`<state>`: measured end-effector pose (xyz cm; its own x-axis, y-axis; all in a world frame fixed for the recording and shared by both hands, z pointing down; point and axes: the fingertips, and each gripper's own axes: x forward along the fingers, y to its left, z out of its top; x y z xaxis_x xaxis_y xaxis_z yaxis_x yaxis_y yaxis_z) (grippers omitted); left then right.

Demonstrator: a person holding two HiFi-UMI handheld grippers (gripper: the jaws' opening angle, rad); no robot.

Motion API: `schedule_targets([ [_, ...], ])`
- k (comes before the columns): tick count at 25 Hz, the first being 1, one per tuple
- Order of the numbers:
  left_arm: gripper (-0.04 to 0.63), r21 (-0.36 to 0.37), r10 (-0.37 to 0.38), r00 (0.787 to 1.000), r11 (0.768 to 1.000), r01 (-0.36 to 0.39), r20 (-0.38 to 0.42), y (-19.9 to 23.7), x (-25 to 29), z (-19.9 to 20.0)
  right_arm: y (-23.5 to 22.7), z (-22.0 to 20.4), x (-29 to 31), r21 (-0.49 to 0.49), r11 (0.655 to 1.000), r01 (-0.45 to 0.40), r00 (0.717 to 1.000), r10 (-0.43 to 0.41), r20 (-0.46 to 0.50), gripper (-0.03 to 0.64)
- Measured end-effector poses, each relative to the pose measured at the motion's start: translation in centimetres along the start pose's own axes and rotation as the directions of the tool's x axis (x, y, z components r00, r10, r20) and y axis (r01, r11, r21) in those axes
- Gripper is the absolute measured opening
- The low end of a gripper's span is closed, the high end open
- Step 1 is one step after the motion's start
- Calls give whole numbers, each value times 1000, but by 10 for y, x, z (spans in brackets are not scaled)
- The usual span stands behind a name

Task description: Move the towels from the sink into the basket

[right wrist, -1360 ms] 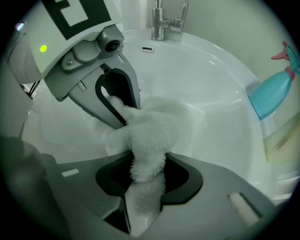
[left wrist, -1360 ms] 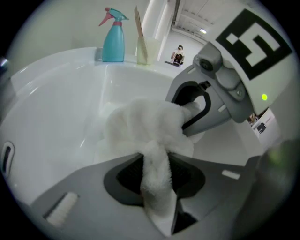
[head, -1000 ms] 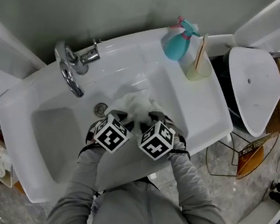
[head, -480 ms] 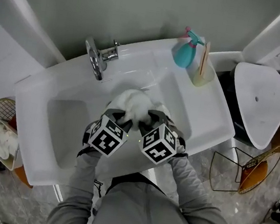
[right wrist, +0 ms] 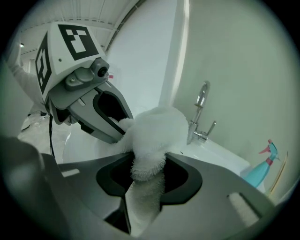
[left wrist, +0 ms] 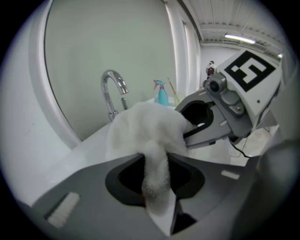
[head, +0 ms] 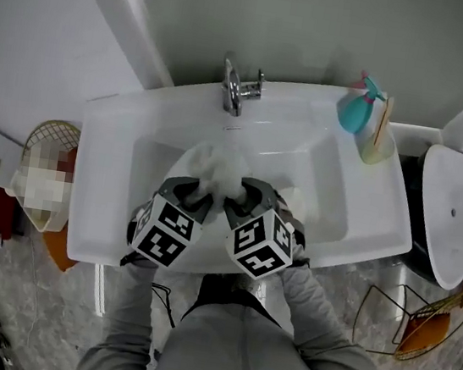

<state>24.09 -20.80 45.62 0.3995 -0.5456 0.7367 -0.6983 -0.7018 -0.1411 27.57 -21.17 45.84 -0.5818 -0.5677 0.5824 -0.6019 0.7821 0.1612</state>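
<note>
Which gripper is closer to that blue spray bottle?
Right. The right gripper is over the sink, down-left of the spray bottle; the left gripper is beside it, farther left, toward the basket.

**Clothing:** grey long sleeves [head: 319,320] and a grey garment over the torso.

**Left gripper** [head: 197,191]: light grey plastic body with dark grey jaws. Its left cube [head: 163,232] is white, with black square markers on each face.

**Right gripper** [head: 240,193]: same build. Its right cube [head: 258,242] is white, with black square markers.

**Fittings, both grippers:**
- A small round black camera lens [left wrist: 214,86] sits in a grey housing under the cube.
- Each jaw has a black-lined oval recess.
- A pale rectangular patch sits on the flat grey mount.
- A thin black cable [right wrist: 51,129] hangs from the left gripper's body.
</note>
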Motion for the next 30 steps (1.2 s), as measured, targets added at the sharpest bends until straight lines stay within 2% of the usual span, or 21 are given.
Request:
schedule_targets([
  [5,161,-53,141,990,989,-140,20,32,-59,-21,40,53,5,-42,997,-58,992,62,107,138],
  [9,161,-92,246,968,966,-241,52,58,-112,-40,79,101,8,-104,990,-90,978,108,181,138],
  [13,161,-134,362,929,927,-350,82,90,-171,-65,124,156,15,-183,977,-105,954,151,258,138],
  [17,160,-161,447,888,889,-428,110,122,-234,-97,179,211,22,-246,964,-104,930,182,320,138],
  [22,160,-183,522,842,849,-496,138,164,-313,-150,258,277,38,-313,945,-90,904,209,372,138],
  [30,160,-203,609,781,789,-580,138,226,-428,-247,391,368,72,-370,925,-85,854,259,451,138],
])
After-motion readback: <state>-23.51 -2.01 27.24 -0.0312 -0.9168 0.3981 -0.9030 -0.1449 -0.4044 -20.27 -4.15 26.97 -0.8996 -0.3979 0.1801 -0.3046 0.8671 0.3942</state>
